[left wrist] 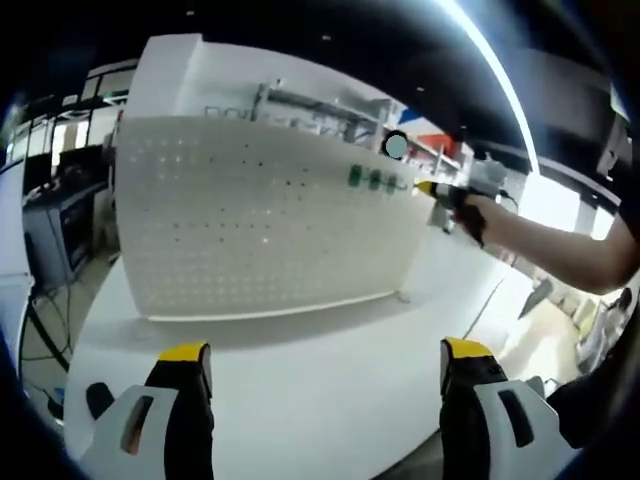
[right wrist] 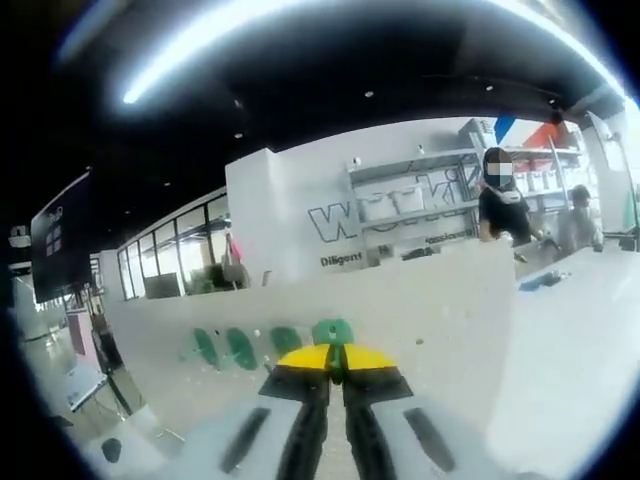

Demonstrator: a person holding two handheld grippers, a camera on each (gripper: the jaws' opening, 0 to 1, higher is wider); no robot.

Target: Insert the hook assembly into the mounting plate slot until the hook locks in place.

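Note:
A white pegboard mounting plate (left wrist: 250, 220) stands upright on the white table (left wrist: 330, 400). Three green hooks (left wrist: 372, 180) sit in its upper right holes. In the left gripper view, my right gripper (left wrist: 438, 192) reaches in from the right, held by a person's hand, its yellow tips at the board's top right just past those hooks. In the right gripper view, my right gripper (right wrist: 335, 360) is shut, with a green hook (right wrist: 332, 330) at its tips against the plate (right wrist: 440, 300); other green hooks (right wrist: 240, 348) sit to its left. My left gripper (left wrist: 325, 355) hangs open and empty over the table.
A small black object (left wrist: 98, 398) lies near the table's left edge. A desk with equipment (left wrist: 60, 220) stands beyond that edge. Shelving (right wrist: 420, 190) and a standing person (right wrist: 505, 205) are behind the plate. More white tabletop (right wrist: 580, 340) runs to the right.

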